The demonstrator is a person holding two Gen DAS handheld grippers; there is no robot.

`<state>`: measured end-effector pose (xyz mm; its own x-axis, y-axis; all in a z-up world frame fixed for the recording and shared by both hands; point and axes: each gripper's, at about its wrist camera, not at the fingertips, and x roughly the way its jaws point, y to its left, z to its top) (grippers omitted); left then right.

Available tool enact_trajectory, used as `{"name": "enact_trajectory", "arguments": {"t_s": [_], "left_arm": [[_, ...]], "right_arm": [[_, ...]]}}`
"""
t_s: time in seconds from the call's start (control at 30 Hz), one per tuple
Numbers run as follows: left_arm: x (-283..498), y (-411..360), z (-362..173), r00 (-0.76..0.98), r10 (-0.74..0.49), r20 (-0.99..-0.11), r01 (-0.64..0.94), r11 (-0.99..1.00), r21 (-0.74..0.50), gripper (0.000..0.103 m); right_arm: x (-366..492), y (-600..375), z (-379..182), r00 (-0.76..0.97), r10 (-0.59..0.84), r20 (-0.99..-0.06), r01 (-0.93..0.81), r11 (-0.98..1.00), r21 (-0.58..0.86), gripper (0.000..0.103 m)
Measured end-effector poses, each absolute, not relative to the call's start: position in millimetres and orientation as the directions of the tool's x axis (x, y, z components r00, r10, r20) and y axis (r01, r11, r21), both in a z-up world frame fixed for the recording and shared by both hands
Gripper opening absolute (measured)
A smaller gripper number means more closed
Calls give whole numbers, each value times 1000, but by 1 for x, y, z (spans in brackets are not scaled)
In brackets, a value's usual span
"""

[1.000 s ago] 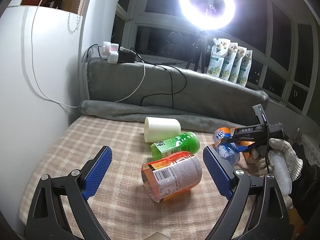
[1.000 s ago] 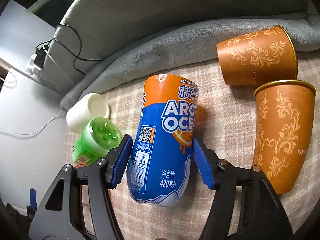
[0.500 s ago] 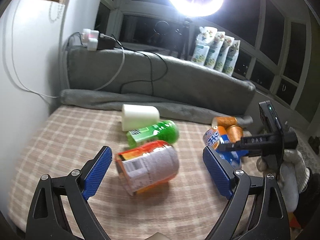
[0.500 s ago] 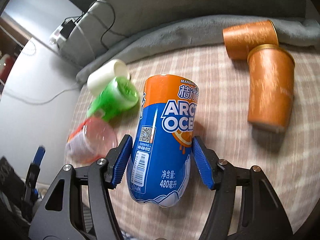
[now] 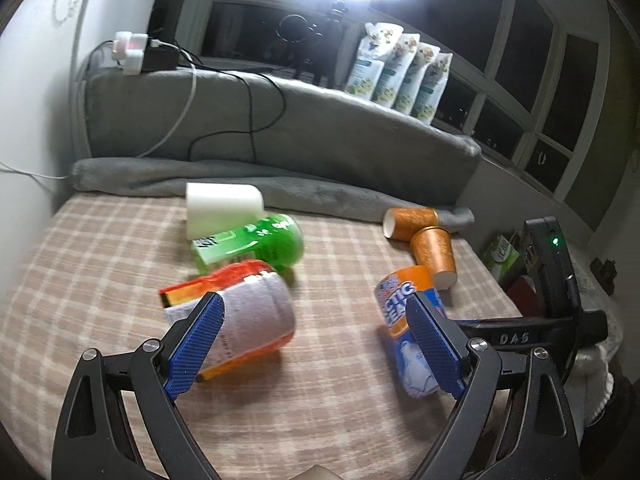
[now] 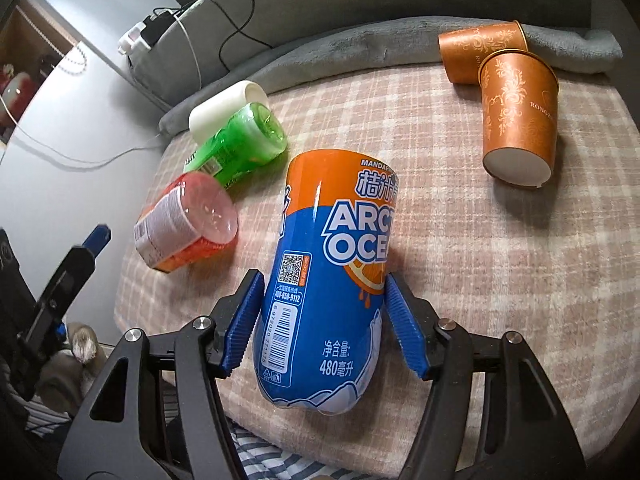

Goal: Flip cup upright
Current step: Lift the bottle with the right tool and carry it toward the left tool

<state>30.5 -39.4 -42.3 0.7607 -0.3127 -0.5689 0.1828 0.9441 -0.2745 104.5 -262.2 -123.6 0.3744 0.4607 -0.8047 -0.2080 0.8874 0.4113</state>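
On the checked beige blanket, taking the blue-and-orange Arctic Ocean cup as the landmark, things lie as follows from left to right in the right wrist view.

Farthest left of that cup, the left gripper shows only as a blue-tipped black finger at the frame edge; in its own view its jaws are spread wide with nothing between the pads, one blue pad overlapping the sight of the orange-labelled clear cup.

That orange-labelled clear cup lies on its side just left of the Arctic Ocean cup, apart from it. Behind and left of the landmark, the green clear cup lies on its side, and the white cup lies touching it at the far end, against the rolled grey blanket.

The Arctic Ocean cup itself sits between the blue pads of the right gripper, both pads pressed to its sides near the lower label, its far end tilted away from the camera. Whether it rests on the blanket or is lifted cannot be told.

Well to the right and behind the landmark, two orange patterned paper cups lie on their sides: the nearer paper cup with its white base toward the camera, the farther paper cup touching it beside the grey roll.
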Motion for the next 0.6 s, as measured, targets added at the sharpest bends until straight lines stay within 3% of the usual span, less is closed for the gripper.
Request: {"name": "enact_trajectory", "arguments": {"t_s": [0.6], "left_arm": [[58, -63, -61, 632, -439, -639, 236, 894, -382, 92]], "right_arm": [[94, -271, -127, 414, 404, -816, -184, 915, 360, 66]]}}
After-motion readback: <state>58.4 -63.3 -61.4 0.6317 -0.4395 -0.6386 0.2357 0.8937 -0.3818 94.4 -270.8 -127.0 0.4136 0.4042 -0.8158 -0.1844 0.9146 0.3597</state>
